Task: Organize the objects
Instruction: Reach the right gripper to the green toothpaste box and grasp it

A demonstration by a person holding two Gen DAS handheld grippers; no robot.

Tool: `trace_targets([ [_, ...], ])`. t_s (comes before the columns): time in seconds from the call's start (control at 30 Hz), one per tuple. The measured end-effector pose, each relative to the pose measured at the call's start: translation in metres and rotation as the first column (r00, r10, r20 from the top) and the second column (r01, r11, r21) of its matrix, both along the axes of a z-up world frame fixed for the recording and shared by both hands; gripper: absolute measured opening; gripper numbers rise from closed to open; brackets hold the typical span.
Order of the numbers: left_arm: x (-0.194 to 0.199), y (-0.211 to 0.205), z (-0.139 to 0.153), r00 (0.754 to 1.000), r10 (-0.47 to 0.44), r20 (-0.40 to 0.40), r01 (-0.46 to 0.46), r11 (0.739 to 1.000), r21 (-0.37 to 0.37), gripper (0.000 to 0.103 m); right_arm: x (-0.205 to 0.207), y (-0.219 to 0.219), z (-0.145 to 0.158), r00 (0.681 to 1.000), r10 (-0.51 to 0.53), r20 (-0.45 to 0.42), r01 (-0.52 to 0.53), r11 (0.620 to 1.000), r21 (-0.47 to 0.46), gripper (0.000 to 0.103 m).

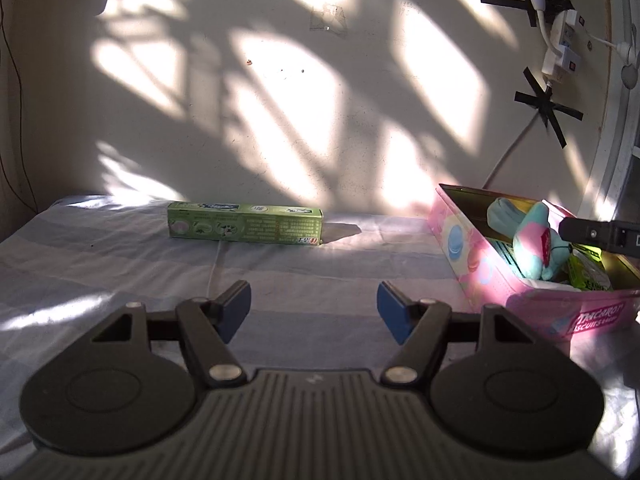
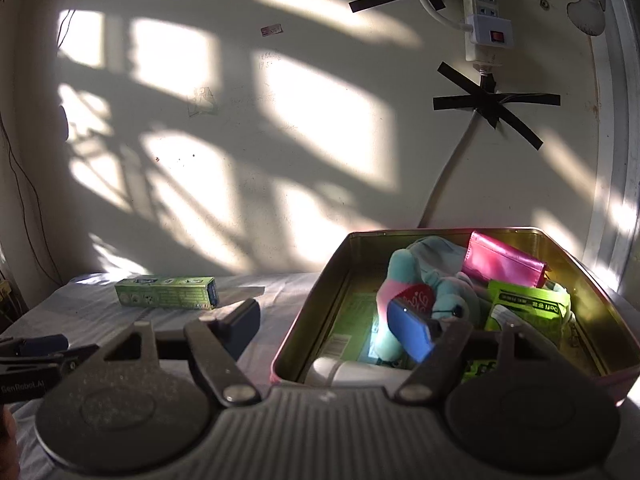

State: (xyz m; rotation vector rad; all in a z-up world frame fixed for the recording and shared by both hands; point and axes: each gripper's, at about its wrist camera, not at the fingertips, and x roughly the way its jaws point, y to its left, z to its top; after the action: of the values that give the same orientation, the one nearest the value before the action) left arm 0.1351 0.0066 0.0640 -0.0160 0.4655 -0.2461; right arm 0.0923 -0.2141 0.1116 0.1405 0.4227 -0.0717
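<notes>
Left wrist view. Left gripper point(image 1: 314, 312): jaws parted, blue pads facing each other, nothing between them. Green carton point(image 1: 245, 224): long rectangular cardboard box, printed and matt, lying flat on its broad side, ahead of the jaws and slightly to their left, well apart, its length running across the line of the jaws. Bedsheet point(image 1: 120, 264): soft striped cloth, creased, giving under weight. Pink tin point(image 1: 472, 264): rigid metal box with a glossy printed outside, open at the top, to the right of the jaws. Plush toy point(image 1: 532, 244): soft turquoise and pink, resting inside the tin.

Step judged in hand: collect the carton, the one item outside the tin. Advice: close across the narrow width near mid-length so it does not tip; press lightly, since thin card dents; keep the lower pad clear of the folds in the cloth.

Right wrist view. Right gripper point(image 2: 328, 328): jaws apart and empty, the right pad over the tin's interior, the left pad outside its wall. The tin's inside is bare gold metal and reflective. Contents beyond the jaws: the plush toy, a magenta pouch point(image 2: 502, 262) of smooth shiny material, and green sachets point(image 2: 528, 308) of crinkled foil. The carton lies far left of the jaws. The left gripper's tip shows at the left edge.
</notes>
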Motion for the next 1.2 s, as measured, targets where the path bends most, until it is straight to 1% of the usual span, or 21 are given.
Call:
trace_targets([
  [0.13, 0.007, 0.022, -0.005, 0.998, 0.060, 0.016, -0.061, 0.998, 0.029, 0.072, 0.006, 0.019, 0.000, 1.000, 0.014, -0.006, -0.015, 0.999, -0.050, 0.075],
  [0.33, 0.020, 0.046, -0.016, 0.991, 0.130, 0.016, -0.130, 0.991, 0.022, 0.072, 0.016, 0.039, -0.002, 0.999, 0.038, -0.020, -0.040, 0.996, -0.084, 0.075],
  [0.57, 0.037, 0.066, -0.039, 0.981, 0.192, -0.037, -0.192, 0.981, 0.003, 0.072, 0.033, 0.065, -0.005, 0.996, 0.081, -0.042, -0.086, 0.988, -0.131, 0.075],
  [0.7, 0.043, 0.074, -0.050, 0.976, 0.207, -0.074, -0.208, 0.978, -0.018, 0.072, 0.045, 0.081, -0.009, 0.992, 0.108, -0.063, -0.117, 0.982, -0.148, 0.075],
  [0.87, 0.050, 0.082, -0.055, 0.974, 0.197, -0.109, -0.204, 0.977, -0.059, 0.072, 0.063, 0.100, -0.019, 0.986, 0.138, -0.096, -0.152, 0.976, -0.158, 0.075],
  [0.93, 0.051, 0.082, -0.055, 0.973, 0.198, -0.116, -0.206, 0.977, -0.061, 0.072, 0.070, 0.107, -0.023, 0.982, 0.152, -0.108, -0.168, 0.973, -0.157, 0.075],
  [1.03, 0.051, 0.081, -0.055, 0.969, 0.214, -0.121, -0.220, 0.974, -0.045, 0.072, 0.084, 0.117, -0.029, 0.974, 0.190, -0.120, -0.206, 0.967, -0.147, 0.075],
  [1.13, 0.051, 0.082, -0.055, 0.961, 0.244, -0.127, -0.251, 0.967, -0.040, 0.072, 0.109, 0.128, -0.033, 0.960, 0.250, -0.130, -0.266, 0.956, -0.127, 0.075],
  [1.2, 0.050, 0.085, -0.055, 0.957, 0.258, -0.130, -0.266, 0.963, -0.048, 0.072, 0.130, 0.139, -0.037, 0.949, 0.286, -0.134, -0.305, 0.940, -0.151, 0.075],
])
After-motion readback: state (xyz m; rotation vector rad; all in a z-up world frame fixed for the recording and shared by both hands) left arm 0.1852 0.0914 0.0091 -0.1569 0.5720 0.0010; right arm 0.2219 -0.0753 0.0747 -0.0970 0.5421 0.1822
